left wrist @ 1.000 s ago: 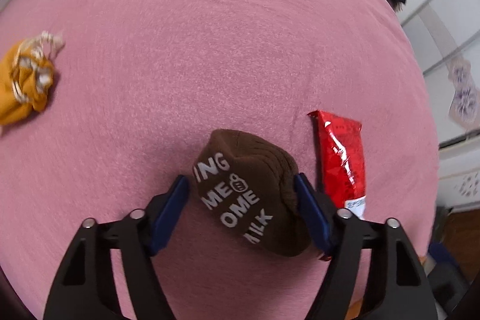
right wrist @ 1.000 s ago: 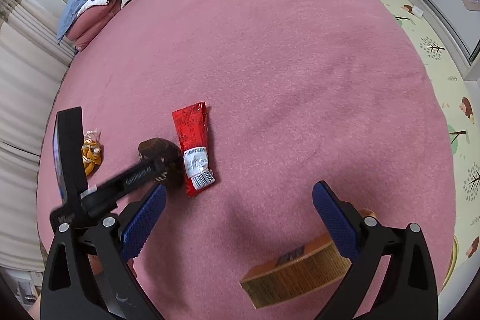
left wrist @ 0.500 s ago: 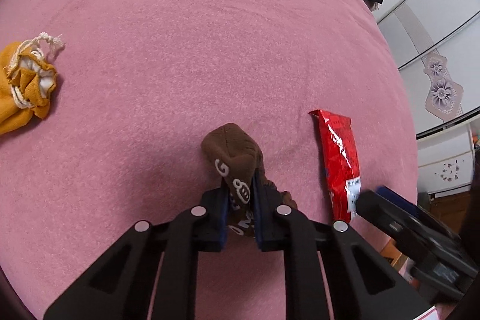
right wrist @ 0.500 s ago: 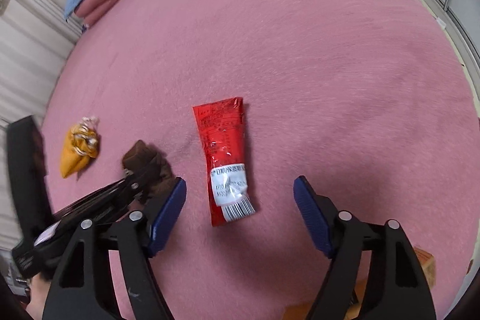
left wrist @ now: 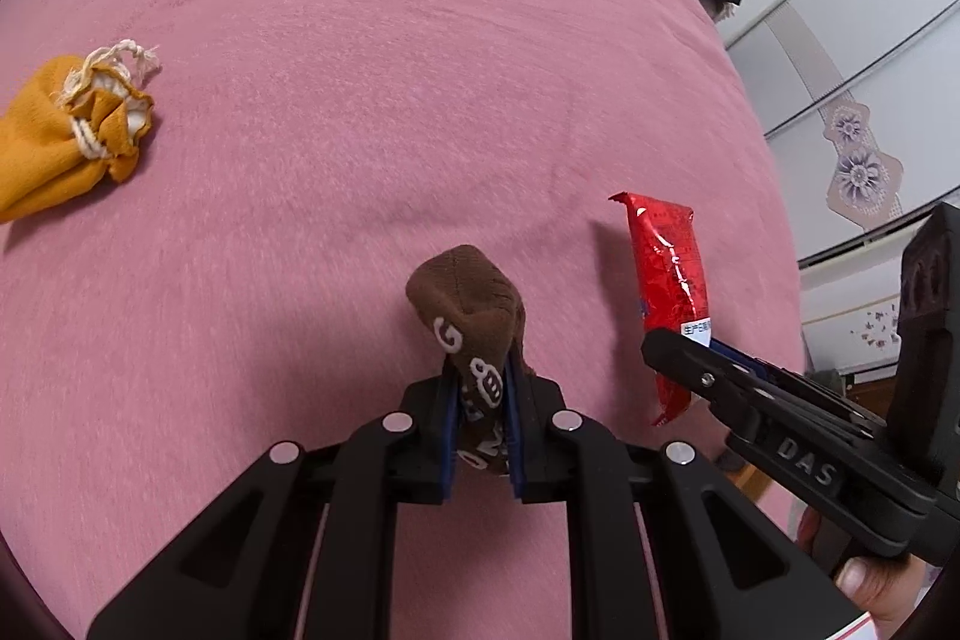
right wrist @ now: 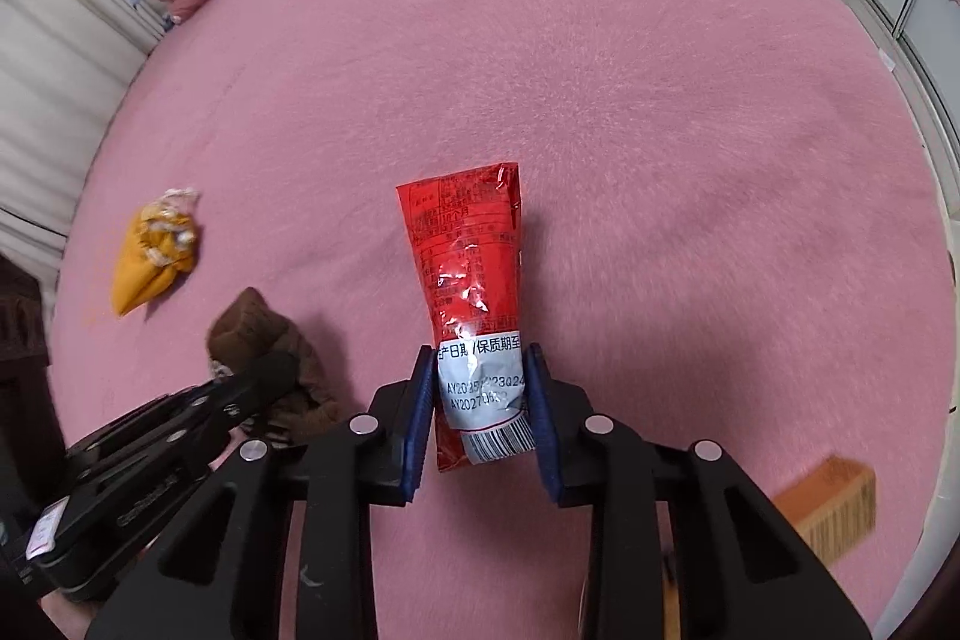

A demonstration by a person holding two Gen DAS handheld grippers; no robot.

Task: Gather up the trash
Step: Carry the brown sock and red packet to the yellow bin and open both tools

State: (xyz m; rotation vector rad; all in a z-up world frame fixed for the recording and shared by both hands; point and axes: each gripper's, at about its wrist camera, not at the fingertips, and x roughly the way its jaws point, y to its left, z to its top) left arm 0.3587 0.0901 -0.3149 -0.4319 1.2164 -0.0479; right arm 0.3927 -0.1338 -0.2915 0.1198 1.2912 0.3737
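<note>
L claw [left wrist: 480,418] clamped tight on brown knit item [left wrist: 474,322], pinched upright off pink bed [left wrist: 390,70] | R claw [right wrist: 480,400] pads hugging red wrapper [right wrist: 474,292] at its white label end, rest lying flat on bed | yellow pouch [left wrist: 66,130] well apart, L side | brown box [right wrist: 831,508] near R edge

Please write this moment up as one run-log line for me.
left gripper: shut on brown sock | right gripper: closing around red wrapper, grip unconfirmed | yellow pouch: lying on pink blanket
</note>
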